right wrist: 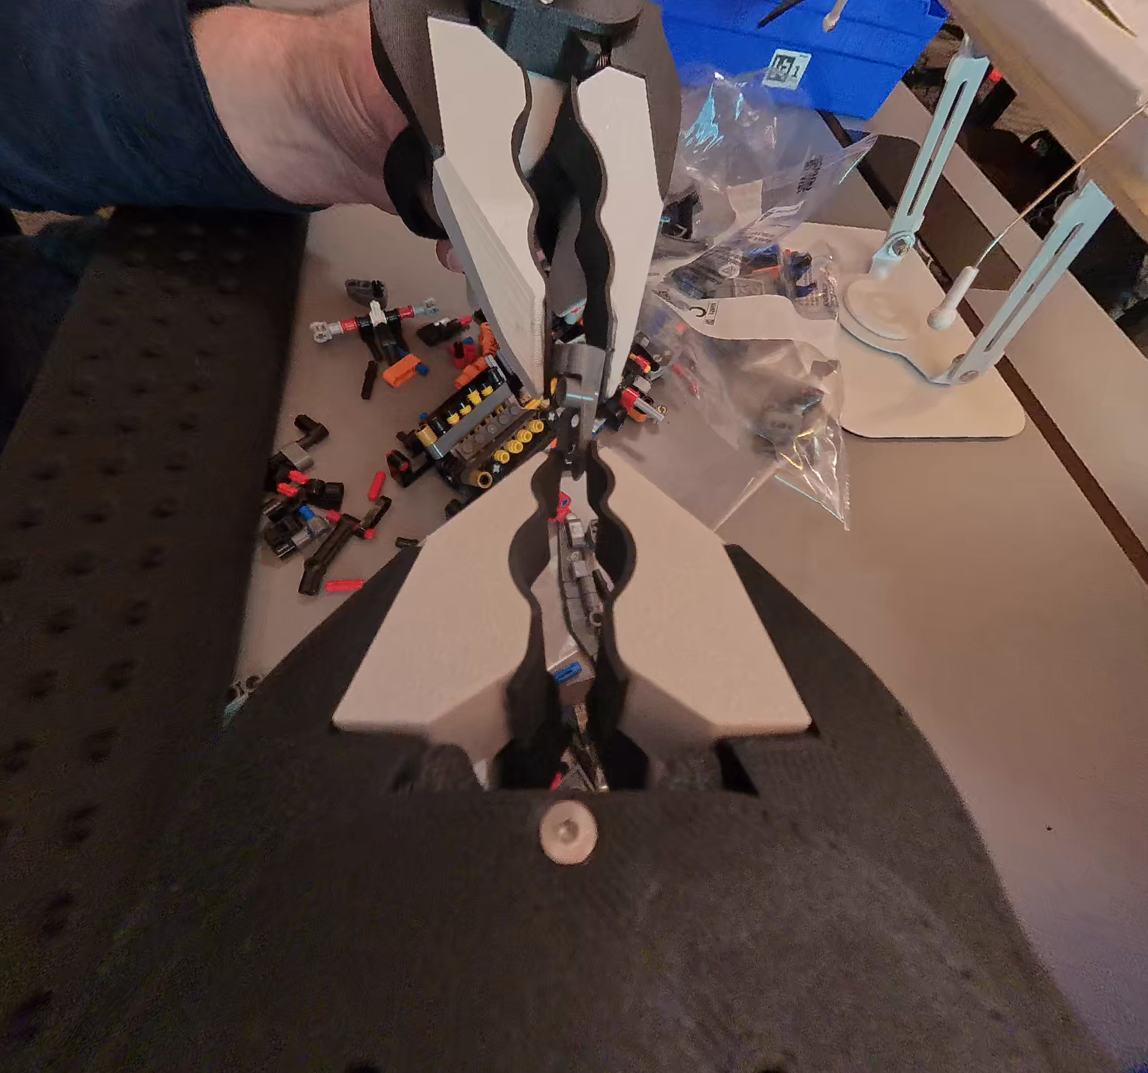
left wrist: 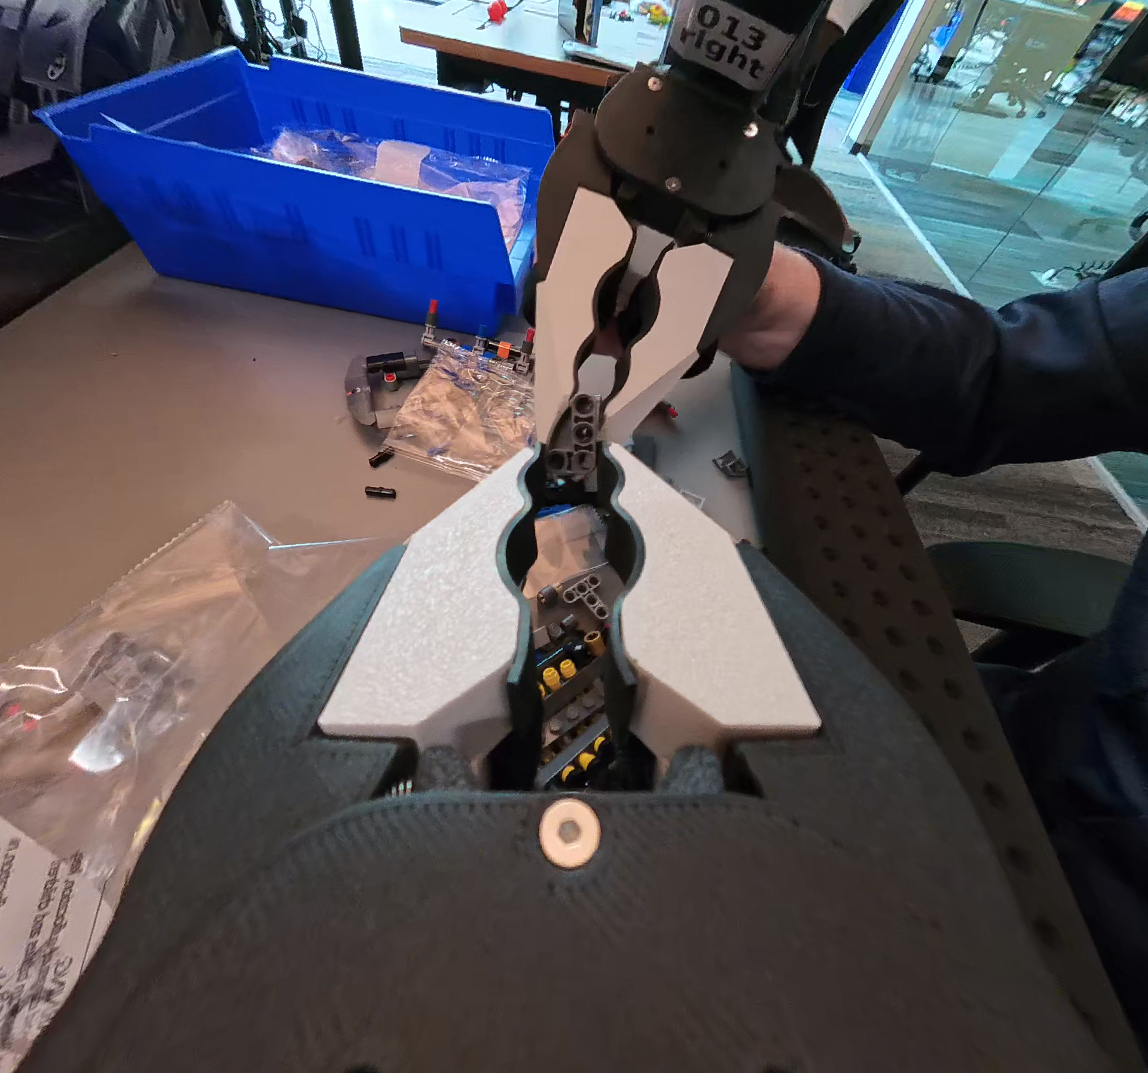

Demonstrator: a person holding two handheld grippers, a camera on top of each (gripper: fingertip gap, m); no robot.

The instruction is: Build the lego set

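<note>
A small grey lego piece with round holes hangs in the air above the grey table, held between both grippers. My left gripper is shut on its lower end. My right gripper comes in from above, tip to tip, and is shut on its upper end. In the right wrist view the piece shows edge-on, between my right gripper and my left gripper. A partly built block with yellow pins lies on the table below.
A blue bin with bags stands at the back. Clear plastic bags and loose lego pieces lie around. A white stand is to the right. A black perforated chair back borders the table edge. Left and right tips are no more than a few centimetres apart.
</note>
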